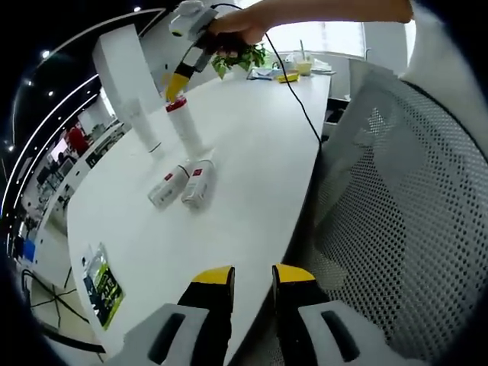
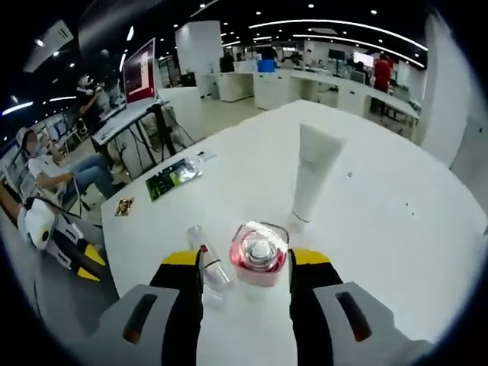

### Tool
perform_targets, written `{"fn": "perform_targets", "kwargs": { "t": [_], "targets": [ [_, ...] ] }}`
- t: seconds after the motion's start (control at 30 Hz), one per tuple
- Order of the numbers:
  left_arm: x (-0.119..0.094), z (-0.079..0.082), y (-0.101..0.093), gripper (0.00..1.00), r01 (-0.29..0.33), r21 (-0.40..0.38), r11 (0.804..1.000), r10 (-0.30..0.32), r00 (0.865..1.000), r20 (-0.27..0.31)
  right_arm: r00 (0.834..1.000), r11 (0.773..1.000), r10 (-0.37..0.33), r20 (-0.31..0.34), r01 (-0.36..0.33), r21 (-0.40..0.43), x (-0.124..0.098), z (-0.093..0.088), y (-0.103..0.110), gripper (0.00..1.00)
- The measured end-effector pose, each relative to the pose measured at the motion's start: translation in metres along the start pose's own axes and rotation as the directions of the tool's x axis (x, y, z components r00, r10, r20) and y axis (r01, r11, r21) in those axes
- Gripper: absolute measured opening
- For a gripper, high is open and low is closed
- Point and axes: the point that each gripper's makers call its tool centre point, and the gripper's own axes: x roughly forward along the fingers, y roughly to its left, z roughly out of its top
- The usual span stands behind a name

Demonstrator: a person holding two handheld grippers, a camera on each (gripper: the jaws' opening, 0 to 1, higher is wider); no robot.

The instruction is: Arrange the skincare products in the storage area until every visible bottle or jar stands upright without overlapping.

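Observation:
A white bottle with a red cap [image 1: 180, 122] stands upright on the white table [image 1: 252, 168], next to a tall white tube [image 1: 139, 122] that also stands. Two small white bottles with red labels [image 1: 169, 185] [image 1: 198, 183] lie side by side nearer to me. A hand holds my right gripper [image 1: 175, 85] just above the red cap. In the right gripper view that red cap [image 2: 259, 255] sits between the parted jaws of the right gripper [image 2: 245, 267], with a lying bottle [image 2: 207, 267] by the left jaw and the tube [image 2: 314, 171] beyond. My left gripper [image 1: 252, 278] hangs at the table's near edge, open on nothing.
A grey mesh chair [image 1: 396, 191] stands close on the right of the table. A green leaflet [image 1: 103, 286] lies at the table's near left corner. A black cable [image 1: 299, 103] trails across the far part, towards a plant [image 1: 240, 57] and yellow items [image 1: 293, 72]. People sit beyond the table [image 2: 53, 171].

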Motion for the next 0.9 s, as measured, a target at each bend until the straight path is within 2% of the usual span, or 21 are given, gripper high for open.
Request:
{"fn": "perform_targets", "kwargs": {
  "t": [0.17, 0.23, 0.33, 0.5, 0.57, 0.6, 0.7, 0.9],
  "targets": [
    [0.001, -0.001, 0.000, 0.20, 0.003, 0.008, 1.000, -0.003, 1.000, -0.008, 1.000, 0.999, -0.015, -0.024, 0.016, 0.028, -0.007, 0.007, -0.016, 0.39],
    [0.001, -0.002, 0.002, 0.20, -0.004, 0.001, 1.000, 0.004, 1.000, -0.007, 0.998, 0.998, 0.005, -0.064, -0.001, 0.058, -0.005, 0.004, -0.017, 0.36],
    [0.000, -0.001, 0.004, 0.20, -0.011, -0.003, 1.000, 0.011, 1.000, -0.003, 0.996, 0.999, 0.007, -0.086, -0.002, 0.049, 0.002, 0.005, -0.019, 0.36],
    [0.000, -0.001, 0.005, 0.20, -0.021, -0.001, 1.000, 0.021, 1.000, -0.002, 0.989, 1.000, 0.027, -0.145, -0.029, -0.010, 0.009, 0.000, -0.012, 0.32],
    [0.000, -0.002, 0.007, 0.20, -0.027, 0.001, 1.000, 0.027, 1.000, -0.003, 0.989, 0.999, 0.037, -0.145, -0.040, -0.019, 0.009, 0.002, -0.007, 0.27],
    [-0.001, -0.002, 0.007, 0.20, -0.030, 0.001, 1.000, 0.030, 1.000, -0.005, 0.988, 0.999, 0.036, -0.152, -0.038, -0.015, 0.010, 0.001, -0.006, 0.27],
    [-0.001, -0.002, 0.008, 0.20, -0.035, 0.001, 0.999, 0.035, 0.999, -0.002, 0.984, 0.996, 0.035, -0.175, -0.048, -0.070, 0.010, 0.001, -0.006, 0.26],
    [-0.001, -0.004, 0.009, 0.20, -0.037, 0.013, 0.999, 0.037, 0.999, -0.013, 0.966, 0.974, 0.103, -0.235, -0.146, -0.174, 0.008, -0.002, -0.002, 0.26]
  ]
}}
